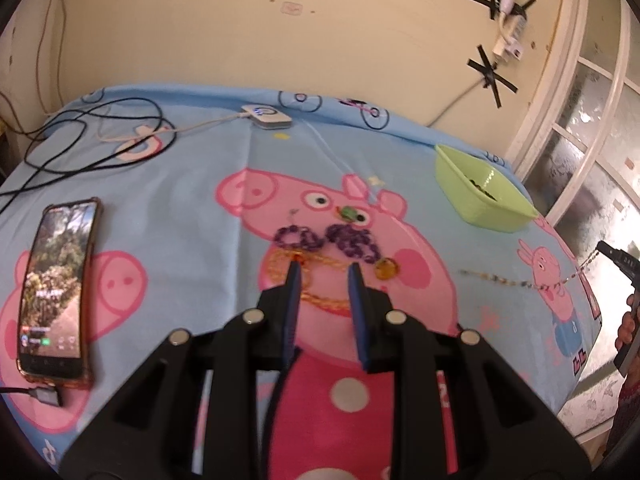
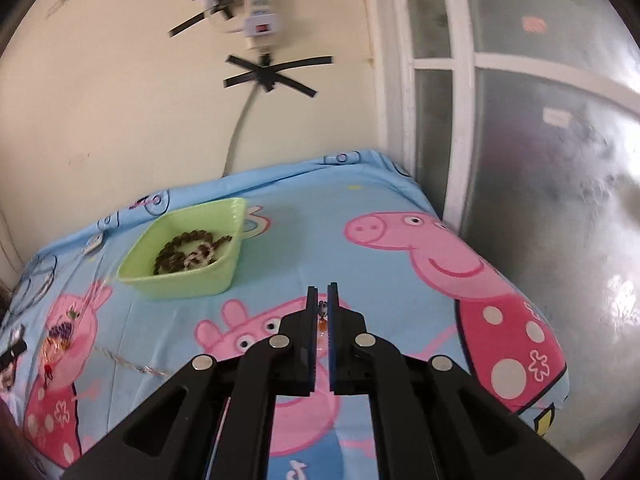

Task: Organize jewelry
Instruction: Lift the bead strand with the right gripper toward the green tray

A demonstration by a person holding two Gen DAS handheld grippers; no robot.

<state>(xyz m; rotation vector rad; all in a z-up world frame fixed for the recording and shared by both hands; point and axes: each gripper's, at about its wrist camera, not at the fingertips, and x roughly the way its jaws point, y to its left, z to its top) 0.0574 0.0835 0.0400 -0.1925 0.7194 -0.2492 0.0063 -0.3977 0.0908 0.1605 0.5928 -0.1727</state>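
Chain (image 1: 520,280) trails left from right gripper (image 2: 322,300), pinched tight | bowl (image 2: 224,268) ahead-left, near bed's back edge | left gripper (image 1: 323,270) open over gold necklace (image 1: 320,300)

Beads (image 2: 188,254) in bowl (image 2: 140,258), phone (image 1: 56,288) far left.

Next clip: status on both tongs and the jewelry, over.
Left tongs open over gold chain. Right tongs shut on thin chain, trailing across sheet. Green bowl holds beads. Path unobstructed.
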